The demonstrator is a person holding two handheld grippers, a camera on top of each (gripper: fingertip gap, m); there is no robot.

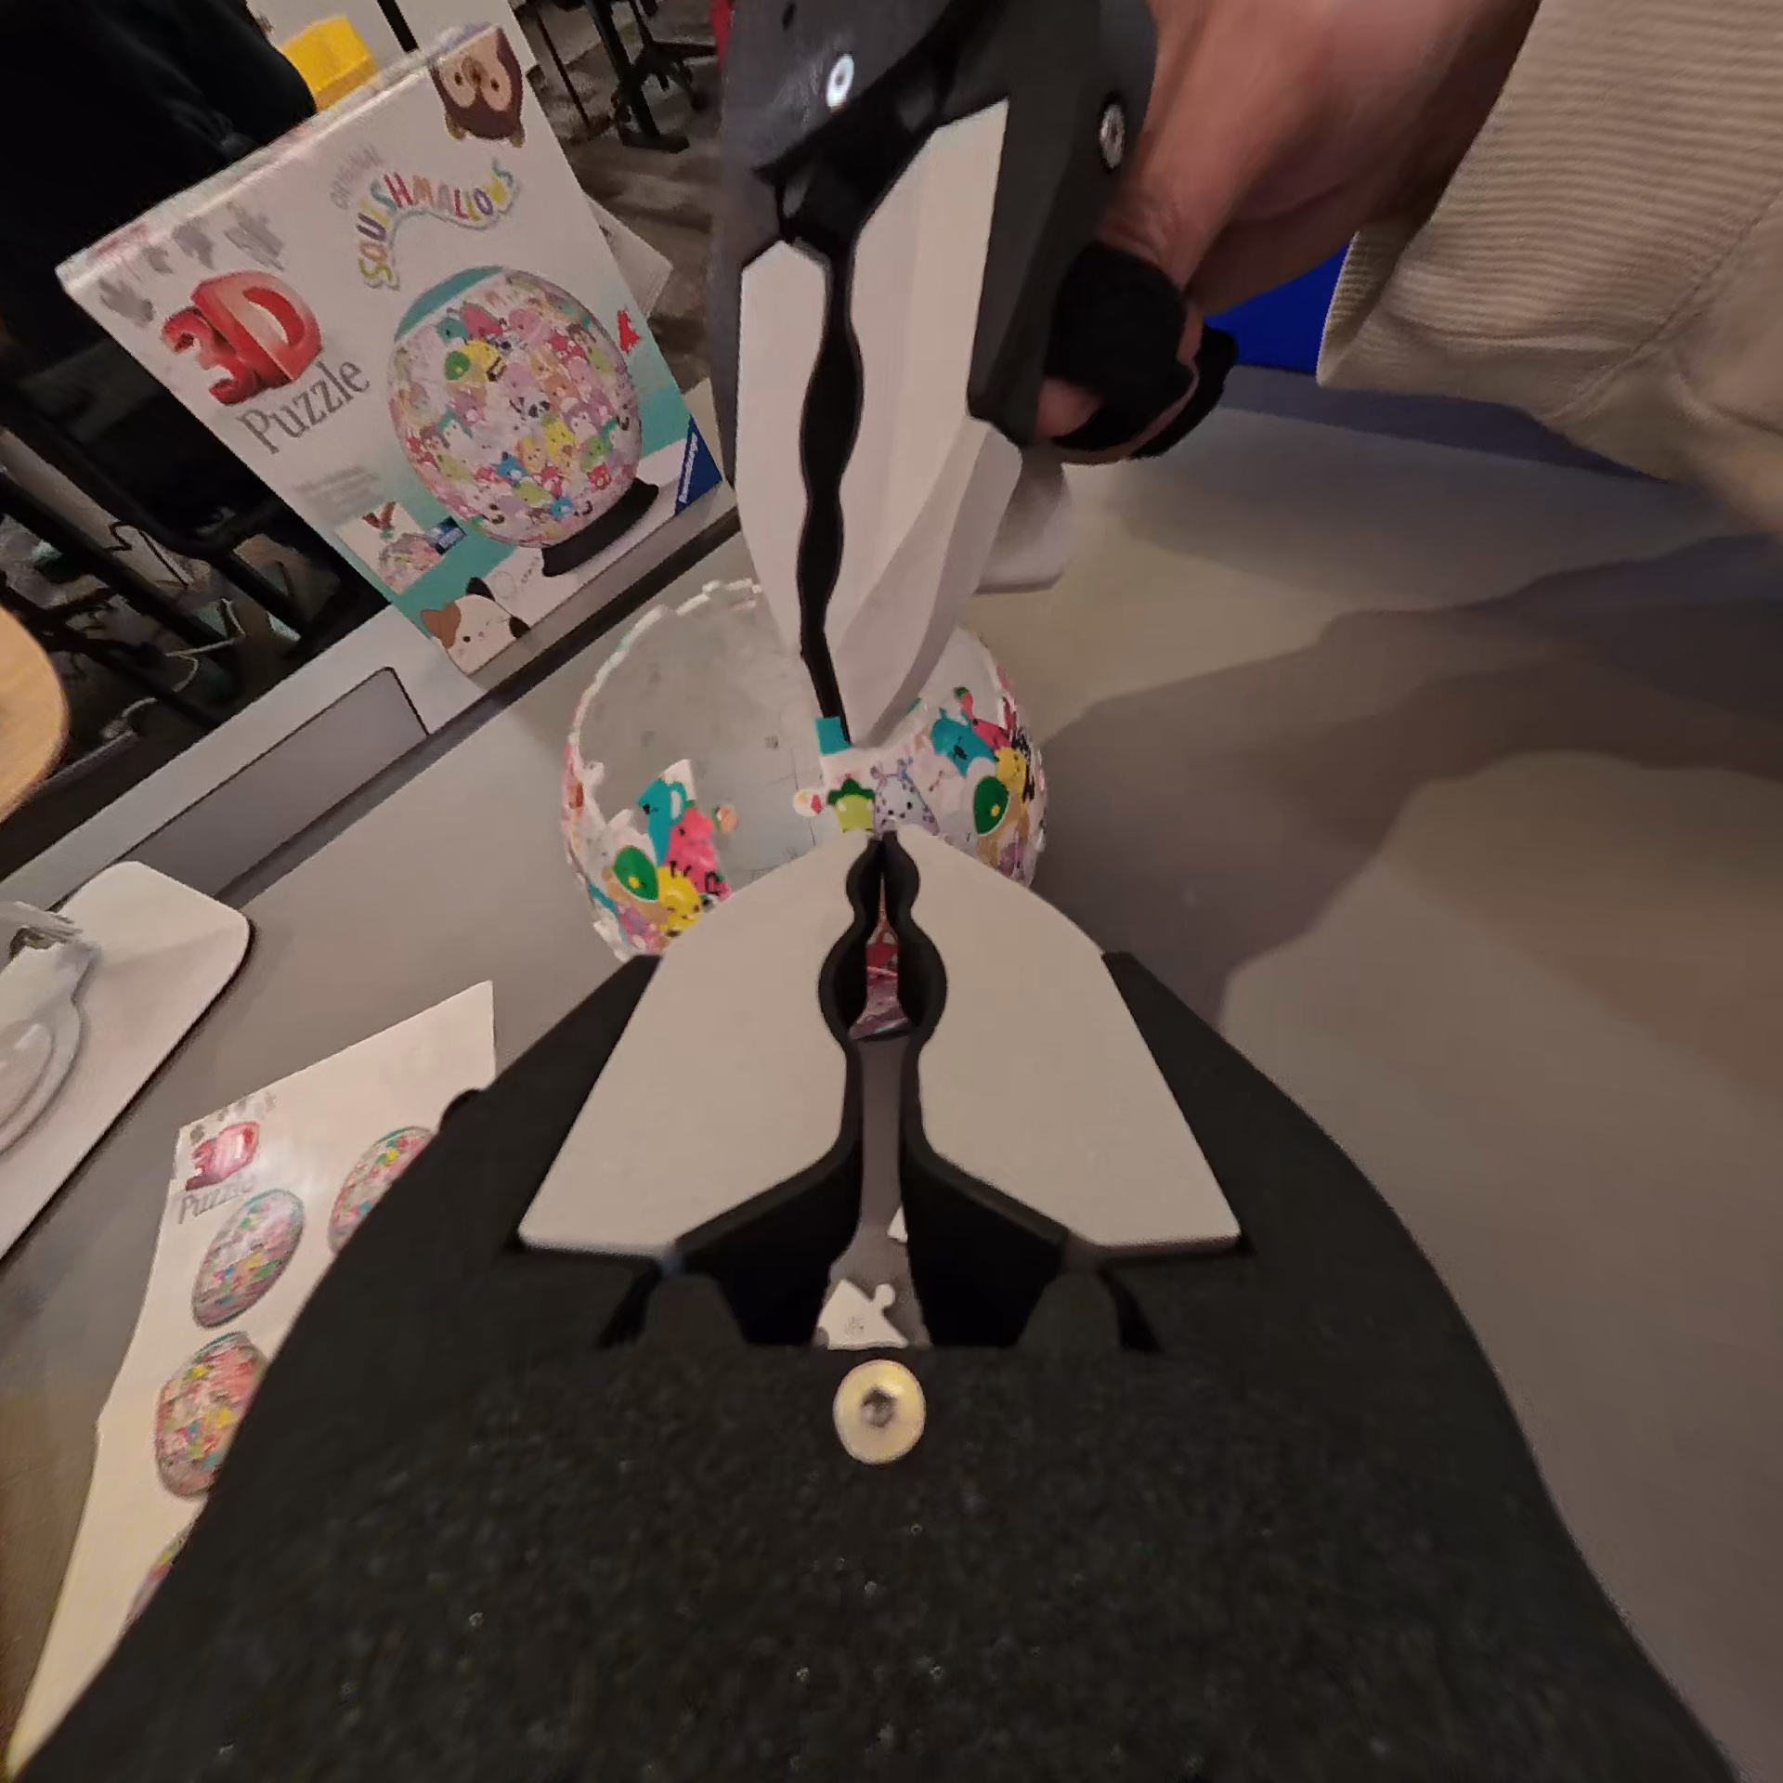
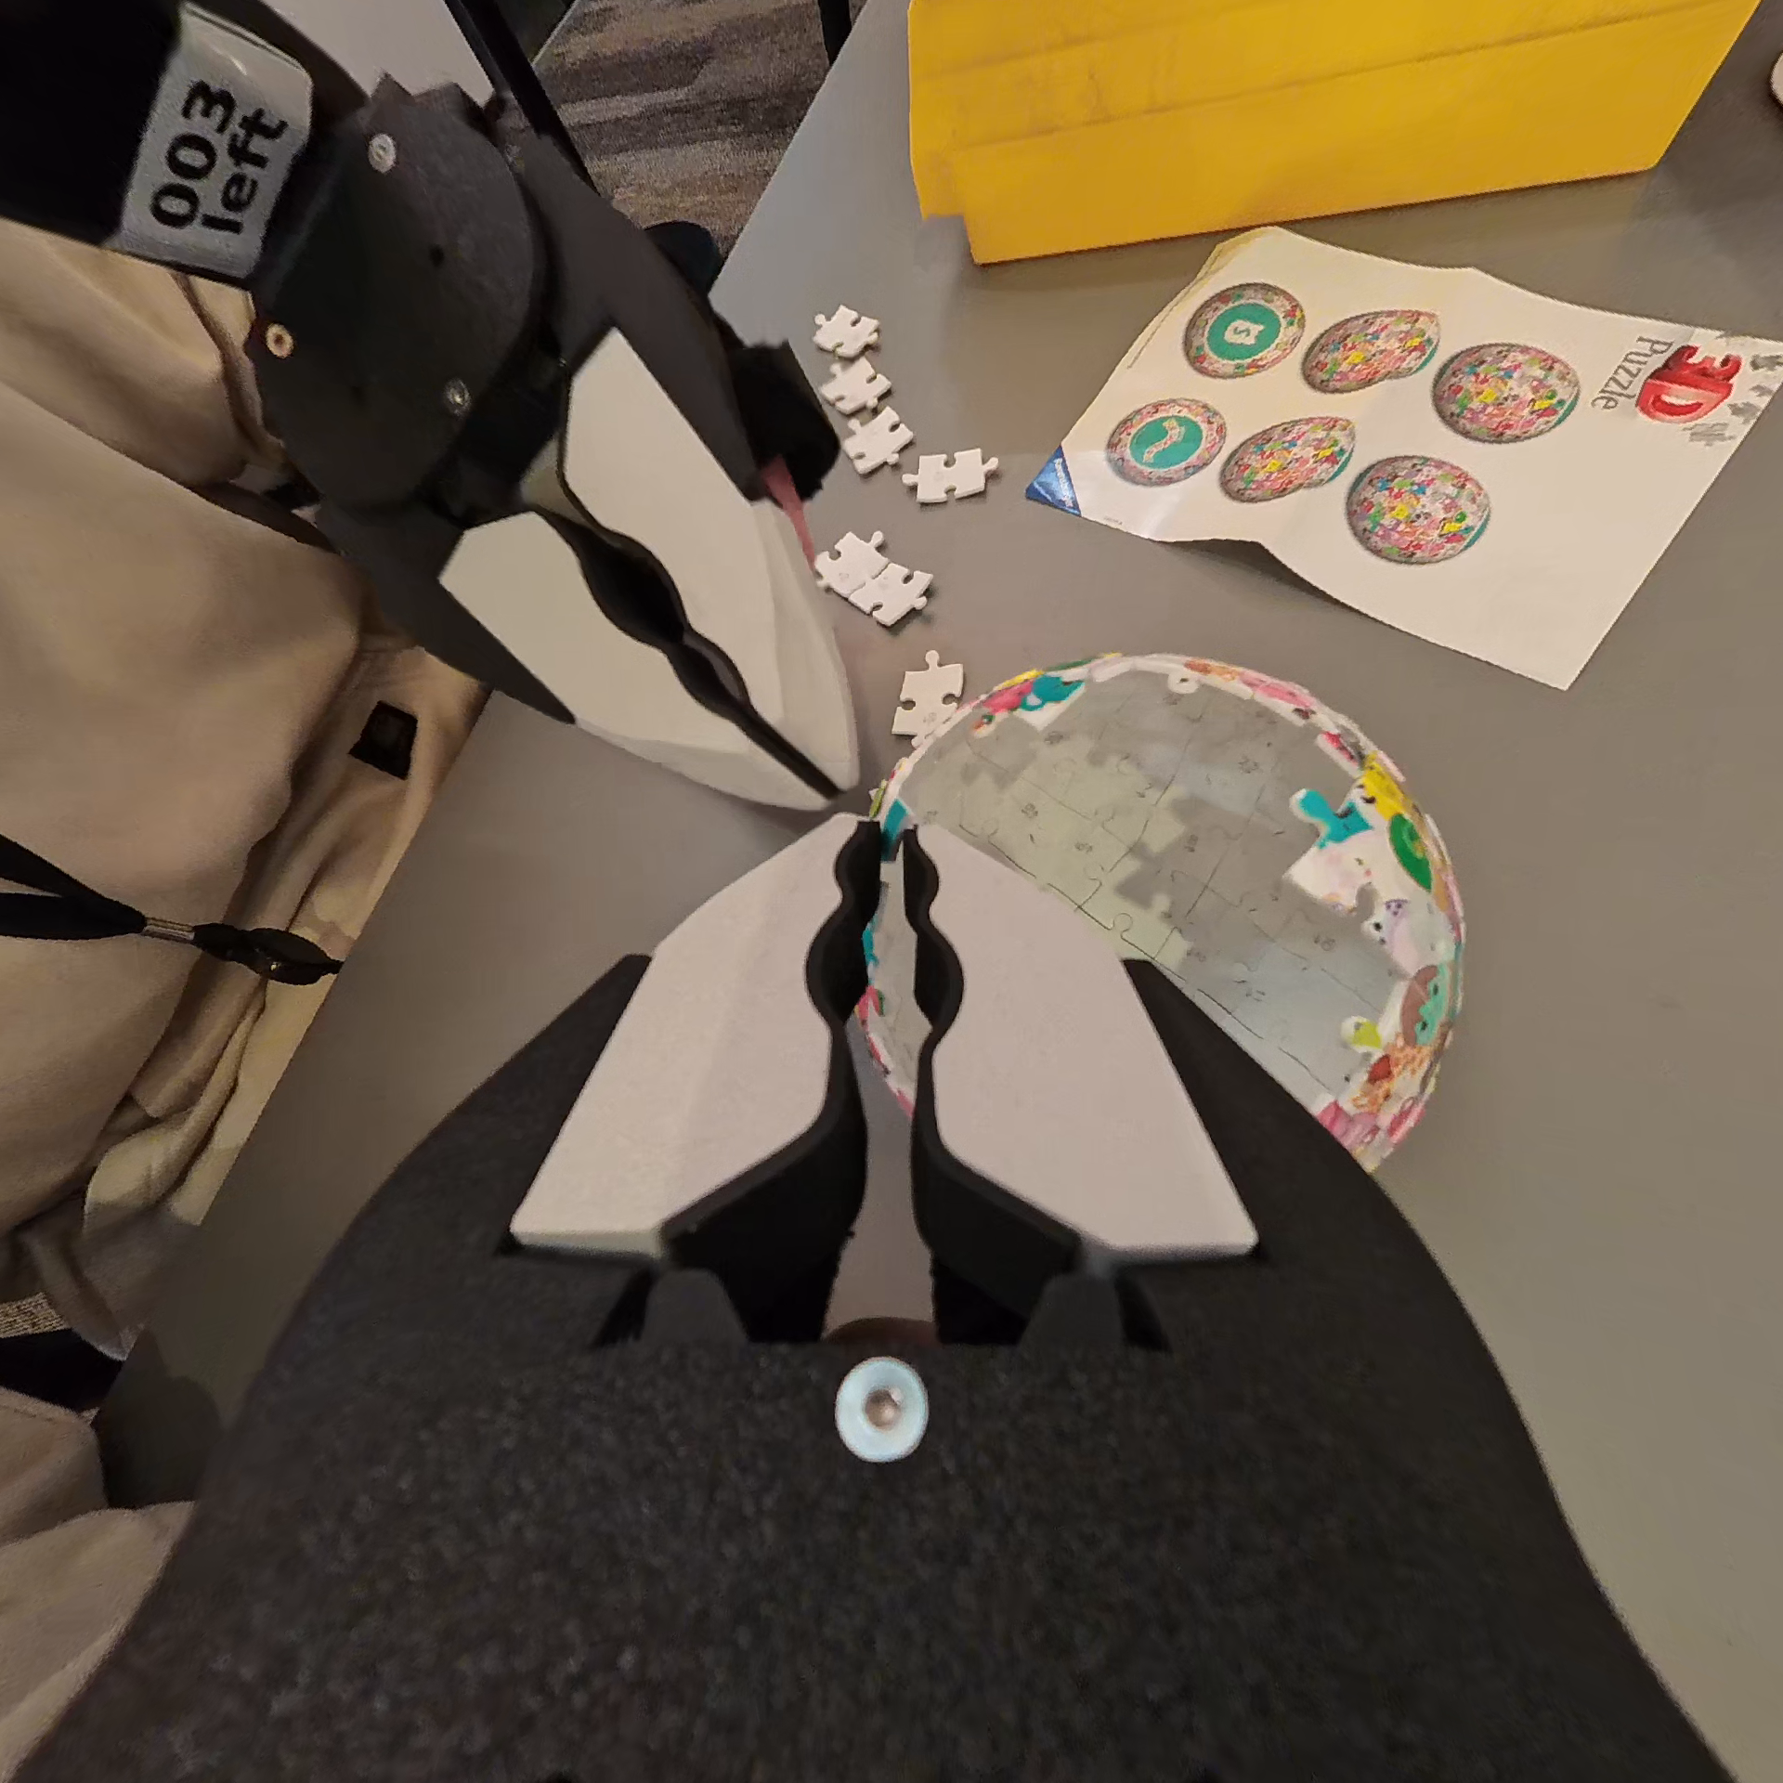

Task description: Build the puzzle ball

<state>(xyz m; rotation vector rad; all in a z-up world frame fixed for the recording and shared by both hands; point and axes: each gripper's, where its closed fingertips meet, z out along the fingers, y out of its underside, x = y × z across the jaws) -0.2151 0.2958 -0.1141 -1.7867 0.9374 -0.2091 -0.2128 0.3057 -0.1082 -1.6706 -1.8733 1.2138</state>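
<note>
Black grippers — white fingers (image 1: pixel 1013 1061), cream sleeves (image 1: pixel 1563 241)

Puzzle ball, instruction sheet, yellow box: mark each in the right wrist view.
puzzle ball (image 2: pixel 1158 849), right wrist view, grey inner surface.
instruction sheet (image 2: pixel 1505 569), right wrist view, blank lower part.
yellow box (image 2: pixel 1302 106), right wrist view, side wall.

The near lower wall of the half-built, colourfully printed puzzle ball shell (image 1: pixel 974 772) is hidden behind the left gripper (image 1: pixel 883 849) in the left wrist view. A pink object showing through its finger gap cannot be identified. The printed paper instruction sheet (image 2: pixel 1428 453) is cut off at the right edge. The yellow box (image 2: pixel 1302 125) is cut off at the top edge.
</note>
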